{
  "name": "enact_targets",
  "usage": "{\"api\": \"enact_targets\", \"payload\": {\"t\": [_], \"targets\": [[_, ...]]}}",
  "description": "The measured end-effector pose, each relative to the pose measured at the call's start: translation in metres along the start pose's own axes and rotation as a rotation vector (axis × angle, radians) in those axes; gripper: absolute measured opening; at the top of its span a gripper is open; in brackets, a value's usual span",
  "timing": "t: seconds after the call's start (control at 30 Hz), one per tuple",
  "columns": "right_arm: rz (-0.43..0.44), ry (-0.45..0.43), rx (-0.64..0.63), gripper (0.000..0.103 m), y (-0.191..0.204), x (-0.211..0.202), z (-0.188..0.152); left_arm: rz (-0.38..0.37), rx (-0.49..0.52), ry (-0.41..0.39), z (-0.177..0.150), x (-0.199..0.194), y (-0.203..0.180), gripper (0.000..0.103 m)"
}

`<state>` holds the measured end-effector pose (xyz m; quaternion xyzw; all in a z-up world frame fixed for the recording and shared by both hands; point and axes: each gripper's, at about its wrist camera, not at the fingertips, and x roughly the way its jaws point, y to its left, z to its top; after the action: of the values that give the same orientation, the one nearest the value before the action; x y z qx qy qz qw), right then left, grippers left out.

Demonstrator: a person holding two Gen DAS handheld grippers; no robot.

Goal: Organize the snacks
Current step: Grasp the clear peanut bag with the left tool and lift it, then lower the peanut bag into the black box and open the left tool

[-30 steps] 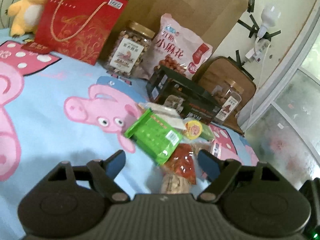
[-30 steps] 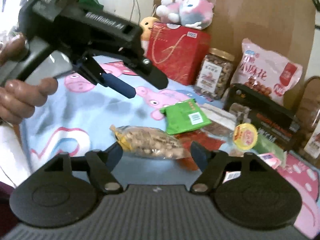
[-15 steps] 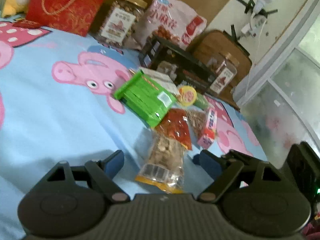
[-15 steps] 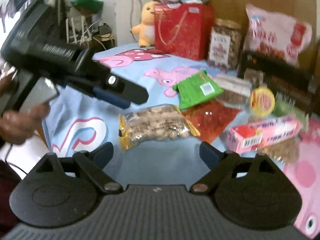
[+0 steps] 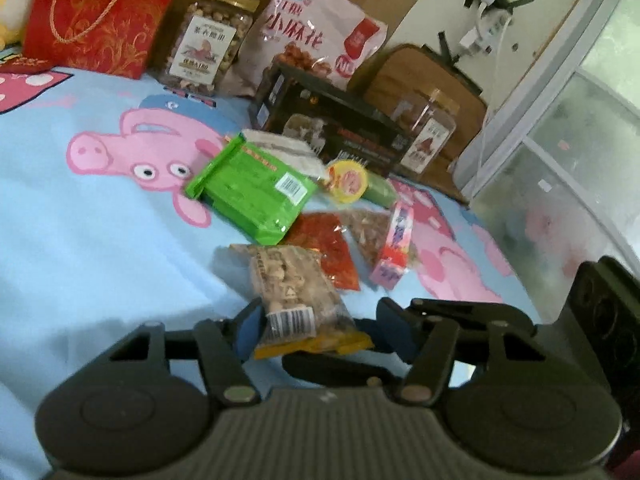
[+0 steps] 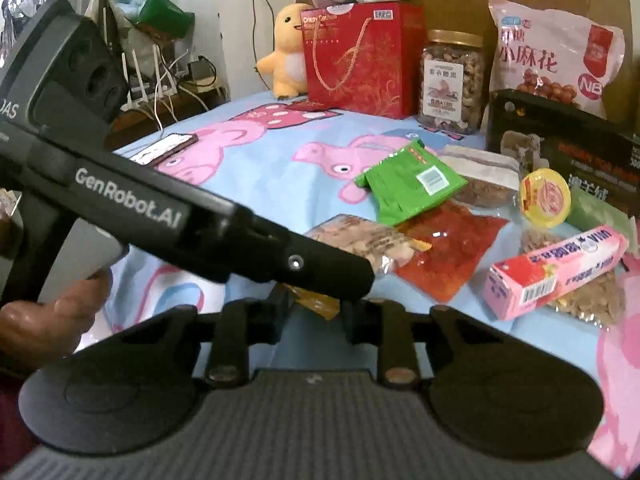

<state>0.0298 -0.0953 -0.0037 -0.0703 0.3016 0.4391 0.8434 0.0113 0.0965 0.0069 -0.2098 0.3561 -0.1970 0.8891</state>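
Note:
A clear bag of nuts (image 5: 294, 292) with a yellow end lies on the blue cartoon sheet; it also shows in the right wrist view (image 6: 360, 240). My left gripper (image 5: 316, 330) is narrowed around the bag's near end, and whether the pads touch it is unclear. My right gripper (image 6: 314, 308) is nearly shut around the bag's yellow corner (image 6: 316, 302), largely hidden behind the left gripper's body. Beyond lie a green packet (image 5: 252, 188), a red packet (image 5: 328, 244), a pink box (image 5: 394, 242) and a yellow-lidded cup (image 5: 347, 181).
At the back stand a red gift bag (image 5: 100, 16), a nut jar (image 5: 206, 44), a pink snack bag (image 5: 316, 44), a black box (image 5: 332, 128) and a second jar (image 5: 428, 128). A phone (image 6: 164, 148) lies at the sheet's left edge. Plush toys (image 6: 288, 52) sit behind.
Both grippers have closed in on the nut bag's near end from opposite sides, jaws narrowing from wide open. The left gripper now crosses in front of the right wrist camera.

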Motion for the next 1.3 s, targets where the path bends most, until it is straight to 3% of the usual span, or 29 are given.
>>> {"api": "enact_targets", "payload": {"t": [0.23, 0.4, 0.63, 0.87, 1.0, 1.03, 1.1, 1.3], "targets": [[-0.05, -0.138, -0.075, 0.029, 0.005, -0.022, 0.018, -0.007, 0.102, -0.084, 0.029, -0.017, -0.029, 0.06], [-0.107, -0.219, -0.104, 0.029, -0.014, -0.029, 0.04, -0.01, 0.187, -0.112, 0.071, -0.003, -0.049, 0.061], [-0.211, -0.264, -0.068, 0.029, -0.071, -0.015, 0.081, -0.023, 0.242, -0.146, 0.144, 0.059, -0.061, 0.063], [-0.235, -0.204, 0.046, 0.03, -0.145, 0.03, 0.118, 0.035, 0.191, -0.105, 0.202, 0.138, -0.045, 0.064], [-0.257, -0.146, 0.098, 0.037, -0.169, 0.055, 0.123, 0.097, 0.188, -0.086, 0.211, 0.166, -0.04, 0.069], [-0.263, -0.137, 0.108, 0.045, -0.17, 0.058, 0.122, 0.111, 0.197, -0.086, 0.21, 0.169, -0.039, 0.078], [-0.272, -0.142, 0.124, 0.058, -0.175, 0.057, 0.118, 0.137, 0.205, -0.092, 0.209, 0.171, -0.04, 0.081], [-0.275, -0.248, 0.188, 0.058, -0.182, 0.004, 0.091, 0.018, 0.155, -0.146, 0.189, 0.12, -0.038, 0.081]]}}
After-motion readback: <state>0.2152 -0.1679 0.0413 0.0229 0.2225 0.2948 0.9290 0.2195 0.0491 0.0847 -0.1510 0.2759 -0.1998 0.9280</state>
